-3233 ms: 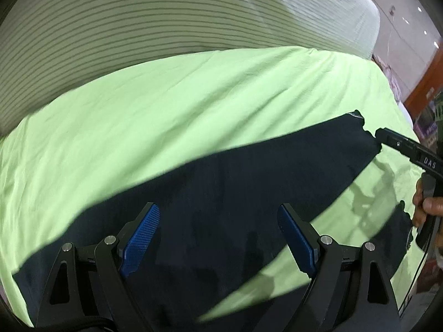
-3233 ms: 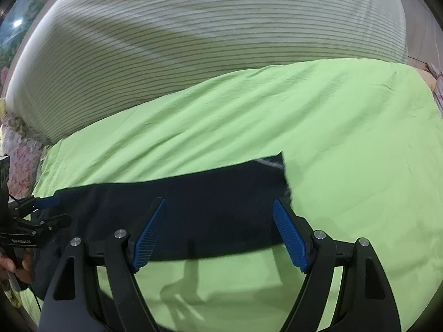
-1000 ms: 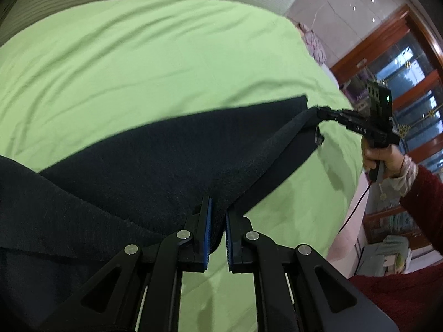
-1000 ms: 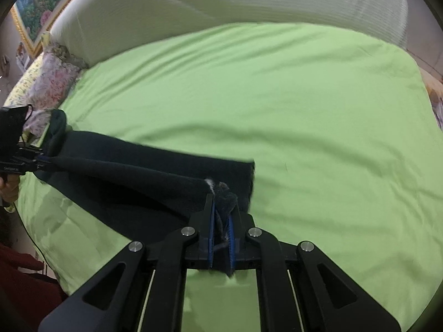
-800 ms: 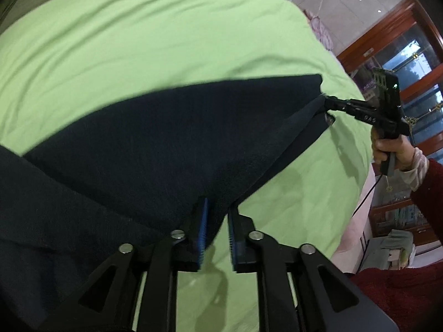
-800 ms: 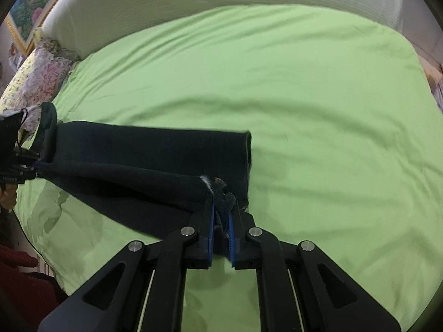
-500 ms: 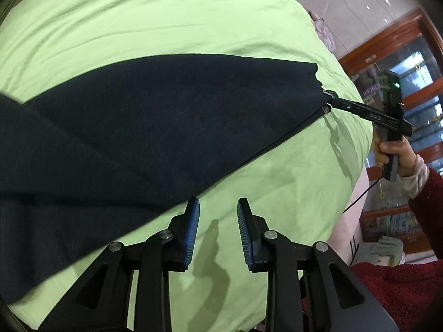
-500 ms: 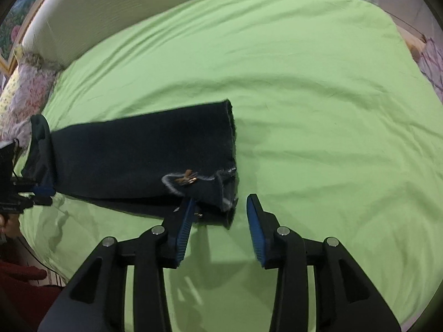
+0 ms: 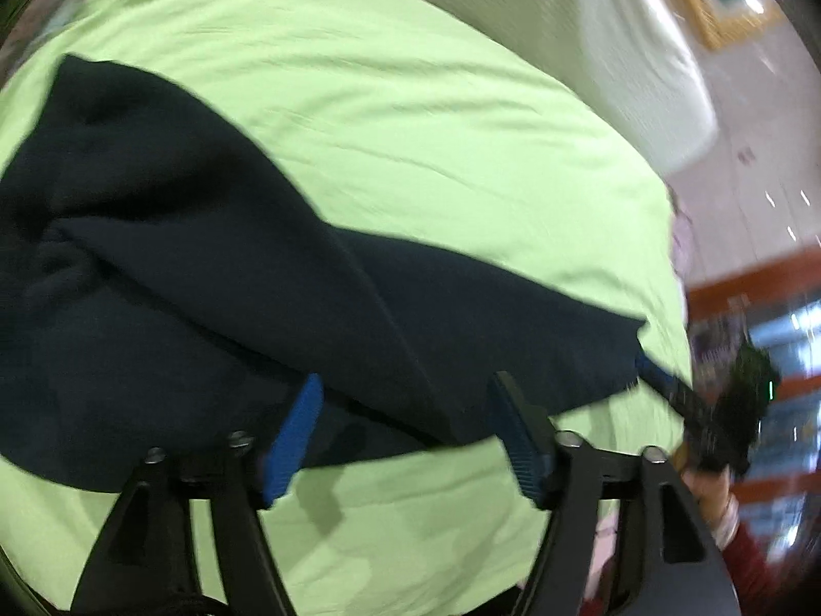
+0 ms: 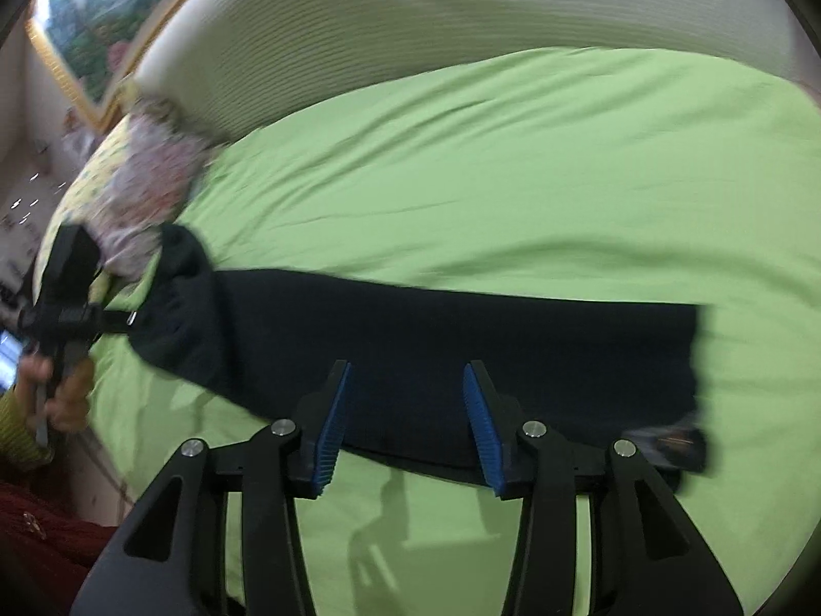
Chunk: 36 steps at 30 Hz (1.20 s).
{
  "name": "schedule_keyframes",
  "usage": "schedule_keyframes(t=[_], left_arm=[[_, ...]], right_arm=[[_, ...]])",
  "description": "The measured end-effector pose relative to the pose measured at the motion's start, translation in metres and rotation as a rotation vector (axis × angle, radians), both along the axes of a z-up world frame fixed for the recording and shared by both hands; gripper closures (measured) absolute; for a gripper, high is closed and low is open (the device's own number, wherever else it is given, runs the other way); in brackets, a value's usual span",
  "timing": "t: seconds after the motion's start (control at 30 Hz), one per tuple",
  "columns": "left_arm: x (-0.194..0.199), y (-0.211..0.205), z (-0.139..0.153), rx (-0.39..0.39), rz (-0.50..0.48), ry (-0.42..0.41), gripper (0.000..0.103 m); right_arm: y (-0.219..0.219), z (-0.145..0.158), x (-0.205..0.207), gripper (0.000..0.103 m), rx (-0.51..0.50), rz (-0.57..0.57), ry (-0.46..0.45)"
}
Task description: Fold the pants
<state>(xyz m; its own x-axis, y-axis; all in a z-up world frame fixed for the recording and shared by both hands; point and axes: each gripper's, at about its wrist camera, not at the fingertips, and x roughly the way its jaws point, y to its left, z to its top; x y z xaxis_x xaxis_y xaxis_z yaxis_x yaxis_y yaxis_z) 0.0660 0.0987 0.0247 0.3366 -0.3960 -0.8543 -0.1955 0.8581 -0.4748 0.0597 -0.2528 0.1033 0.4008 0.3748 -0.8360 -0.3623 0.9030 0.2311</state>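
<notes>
L gripper [image 9: 405,431] jaws apart, nothing between, hovering over near edge of dark pants [image 9: 215,297]. R gripper [image 10: 405,421] jaws also apart, empty, above the pants [image 10: 462,354], which lie in a long band across the green bed [image 10: 513,164]. Both views motion-blurred. Waist end bunched, folds hard to read; hem corner near R gripper smeared. Striped headboard [image 10: 462,15] and floral pillow [image 10: 149,190] behind, cut off at frame edge

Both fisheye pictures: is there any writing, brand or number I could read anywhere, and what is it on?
No readable text in either view.
The black handheld right gripper, seen from the left wrist view, is motion-blurred; any lettering is illegible.
The framed painting shows only blurred scenery.
The dark navy pants carry no visible label.
</notes>
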Motion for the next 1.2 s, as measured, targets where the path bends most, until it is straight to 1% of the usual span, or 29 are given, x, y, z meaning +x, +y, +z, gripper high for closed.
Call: schedule_keyframes(t=[0.03, 0.07, 0.13, 0.2, 0.23, 0.37, 0.5, 0.6, 0.63, 0.67, 0.7, 0.73, 0.8, 0.83, 0.87, 0.9, 0.93, 0.97, 1.03, 1.07, 1.13, 1.17, 1.2], left_arm=[[0.005, 0.008, 0.002, 0.003, 0.043, 0.012, 0.03], [0.008, 0.013, 0.003, 0.0, 0.065, 0.02, 0.03], [0.02, 0.028, 0.002, -0.014, 0.148, 0.076, 0.029], [0.027, 0.038, -0.003, -0.024, 0.199, 0.111, 0.028], [0.032, 0.041, -0.003, -0.018, 0.228, 0.13, 0.028], [0.055, 0.051, -0.002, 0.066, 0.359, 0.213, 0.028], [0.074, 0.055, -0.011, 0.129, 0.455, 0.302, 0.028], [0.085, 0.054, -0.014, 0.201, 0.495, 0.32, 0.028], [0.089, 0.052, -0.017, 0.232, 0.498, 0.331, 0.031], [0.09, 0.05, -0.019, 0.247, 0.496, 0.331, 0.034], [0.091, 0.048, -0.022, 0.254, 0.493, 0.332, 0.047], [0.092, 0.048, -0.026, 0.238, 0.483, 0.326, 0.066], [0.089, 0.049, -0.032, 0.206, 0.471, 0.317, 0.075], [0.084, 0.05, -0.031, 0.196, 0.472, 0.292, 0.081], [0.084, 0.052, -0.03, 0.188, 0.472, 0.276, 0.085], [0.079, 0.053, -0.028, 0.166, 0.475, 0.254, 0.091], [0.072, 0.055, -0.025, 0.131, 0.483, 0.223, 0.093], [0.069, 0.056, -0.022, 0.11, 0.49, 0.201, 0.093], [0.052, 0.06, -0.013, 0.025, 0.528, 0.123, 0.094], [0.044, 0.066, -0.009, -0.003, 0.544, 0.091, 0.095], [0.025, 0.071, 0.0, -0.052, 0.565, 0.032, 0.095], [0.017, 0.061, 0.001, -0.066, 0.573, 0.014, 0.095], [0.011, 0.064, 0.004, -0.082, 0.583, -0.001, 0.098]], right_arm=[[0.01, -0.003, 0.001, 0.057, 0.01, 0.017, 0.007], [0.023, -0.007, 0.002, 0.057, 0.027, 0.039, 0.02], [0.05, -0.017, 0.0, 0.057, 0.047, 0.096, 0.049], [0.07, -0.021, -0.005, 0.057, 0.058, 0.142, 0.056], [0.083, -0.024, -0.005, 0.057, 0.07, 0.168, 0.063], [0.134, -0.04, -0.003, 0.057, 0.085, 0.272, 0.095], [0.167, -0.057, 0.002, 0.057, 0.069, 0.343, 0.134], [0.186, -0.071, 0.004, 0.057, 0.047, 0.385, 0.155], [0.192, -0.077, 0.004, 0.057, 0.034, 0.394, 0.162], [0.194, -0.08, 0.004, 0.057, 0.029, 0.398, 0.168], [0.197, -0.084, 0.005, 0.057, 0.023, 0.404, 0.174], [0.199, -0.088, 0.005, 0.057, 0.018, 0.408, 0.18], [0.203, -0.095, 0.005, 0.057, 0.016, 0.414, 0.193], [0.205, -0.097, 0.004, 0.062, 0.02, 0.419, 0.193], [0.204, -0.097, 0.004, 0.073, 0.024, 0.424, 0.192], [0.205, -0.097, 0.002, 0.08, 0.021, 0.431, 0.186], [0.207, -0.096, 0.003, 0.089, 0.013, 0.434, 0.182], [0.207, -0.095, 0.002, 0.094, 0.009, 0.44, 0.177], [0.206, -0.09, 0.002, 0.096, 0.014, 0.449, 0.163], [0.208, -0.088, 0.001, 0.096, 0.015, 0.453, 0.155], [0.207, -0.08, -0.002, 0.096, 0.019, 0.471, 0.139], [0.208, -0.076, -0.004, 0.096, 0.019, 0.483, 0.13], [0.208, -0.072, -0.006, 0.096, 0.012, 0.499, 0.118]])
